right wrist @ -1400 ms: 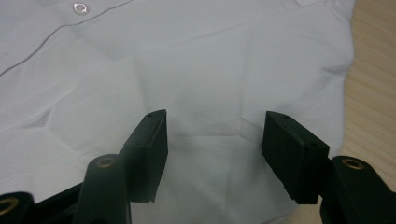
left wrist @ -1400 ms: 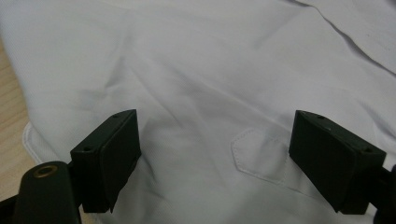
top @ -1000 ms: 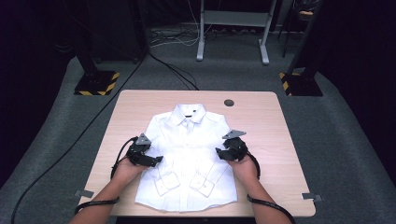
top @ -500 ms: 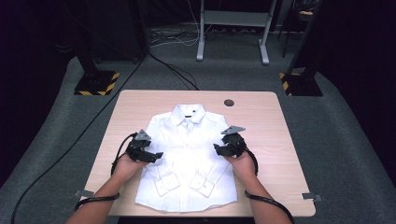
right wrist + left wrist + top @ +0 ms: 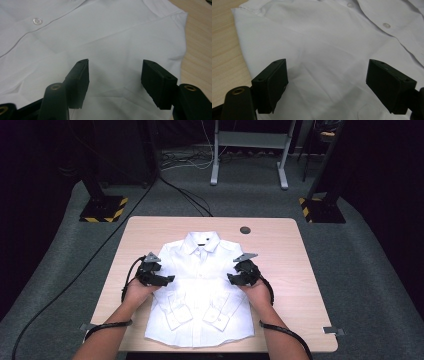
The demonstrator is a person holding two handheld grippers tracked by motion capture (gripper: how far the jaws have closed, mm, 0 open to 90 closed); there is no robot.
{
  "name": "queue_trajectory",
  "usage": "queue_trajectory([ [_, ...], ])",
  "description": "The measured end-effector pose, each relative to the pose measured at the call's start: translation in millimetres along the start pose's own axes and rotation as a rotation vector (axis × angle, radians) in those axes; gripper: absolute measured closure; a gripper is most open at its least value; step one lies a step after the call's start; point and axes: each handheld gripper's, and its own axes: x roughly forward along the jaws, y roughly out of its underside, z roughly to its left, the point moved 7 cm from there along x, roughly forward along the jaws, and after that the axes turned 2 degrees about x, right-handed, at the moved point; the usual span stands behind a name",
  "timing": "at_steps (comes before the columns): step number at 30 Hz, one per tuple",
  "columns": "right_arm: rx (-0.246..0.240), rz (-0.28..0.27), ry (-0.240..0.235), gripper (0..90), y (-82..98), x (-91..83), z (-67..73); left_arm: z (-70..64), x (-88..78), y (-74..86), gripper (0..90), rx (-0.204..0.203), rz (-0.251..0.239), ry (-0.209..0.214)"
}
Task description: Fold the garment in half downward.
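Note:
A white button-up shirt [image 5: 202, 295] lies flat on the wooden table [image 5: 285, 255], collar at the far end and both sleeves folded across the front. My left gripper [image 5: 167, 279] hovers at the shirt's left side, jaws wide open over the cloth [image 5: 324, 45] with nothing between them [image 5: 327, 85]. My right gripper [image 5: 231, 279] is at the shirt's right side, near the sleeve seam [image 5: 175, 30]. Its jaws [image 5: 115, 80] have just been closing a little but stand open, with only flat cloth beneath them and nothing pinched.
A small dark round disc [image 5: 245, 230] sits on the table beyond the collar. Bare wood borders the shirt on both sides. Cables trail from both grippers off the near edge. Stands with striped bases [image 5: 102, 209] are on the floor behind.
My left gripper has crept slightly farther along the shirt's left side. The right gripper stays in place. The shirt has not moved.

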Motion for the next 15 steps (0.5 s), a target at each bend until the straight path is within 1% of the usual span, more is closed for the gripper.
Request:
queue_trajectory([
  [3, 0.015, 0.019, -0.014, 40.8, 3.3, 6.4, -2.0, 0.5, 6.3, 0.1, 18.2, -0.001, 0.015, -0.011],
  [8, 0.005, 0.037, -0.023, 42.6, 6.9, 13.5, 1.9, -0.8, 13.0, 3.1, 19.0, 0.01, 0.038, -0.018],
  [10, -0.006, 0.038, -0.028, 42.9, 7.0, 14.6, 3.5, -1.2, 13.9, 3.9, 19.4, 0.015, 0.042, -0.017],
  [13, -0.004, 0.041, -0.048, 44.8, 7.5, 14.6, 5.2, -2.8, 13.2, 5.4, 21.5, 0.021, 0.044, -0.004],
  [15, 0.013, 0.043, -0.059, 45.4, 8.3, 14.3, 5.7, -5.0, 11.6, 8.0, 22.5, 0.039, 0.046, -0.009],
])
